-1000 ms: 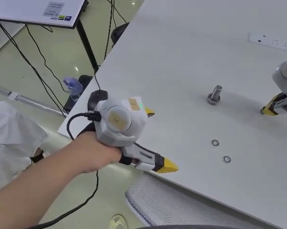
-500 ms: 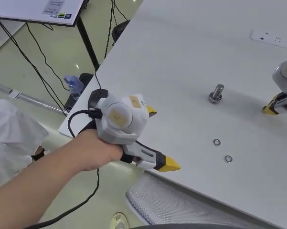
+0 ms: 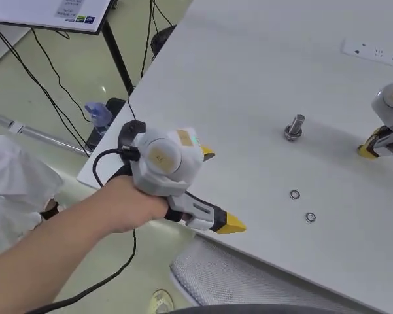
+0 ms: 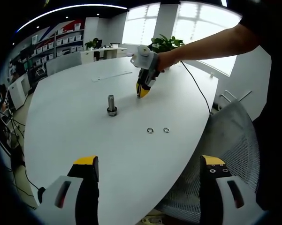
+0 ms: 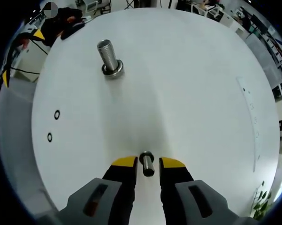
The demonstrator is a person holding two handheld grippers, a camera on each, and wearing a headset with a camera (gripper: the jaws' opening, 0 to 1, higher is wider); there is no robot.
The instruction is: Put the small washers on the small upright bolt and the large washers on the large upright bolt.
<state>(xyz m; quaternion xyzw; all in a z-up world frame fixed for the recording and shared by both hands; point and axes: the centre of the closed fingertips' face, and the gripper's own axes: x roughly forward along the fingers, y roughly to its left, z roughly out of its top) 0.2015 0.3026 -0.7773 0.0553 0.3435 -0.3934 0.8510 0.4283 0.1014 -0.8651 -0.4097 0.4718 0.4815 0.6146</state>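
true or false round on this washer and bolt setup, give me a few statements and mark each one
1. The left gripper has its jaws spread wide with nothing between them. True.
2. The large bolt lies on its side. False: it stands upright on the table.
3. Two loose washers lie flat on the table, side by side and apart from each other. True.
4. The small bolt stands between the left gripper's jaws. False: it stands between the jaws of the right gripper.
5. The loose washers rest against the large bolt. False: they lie clear of it, nearer the table's edge.
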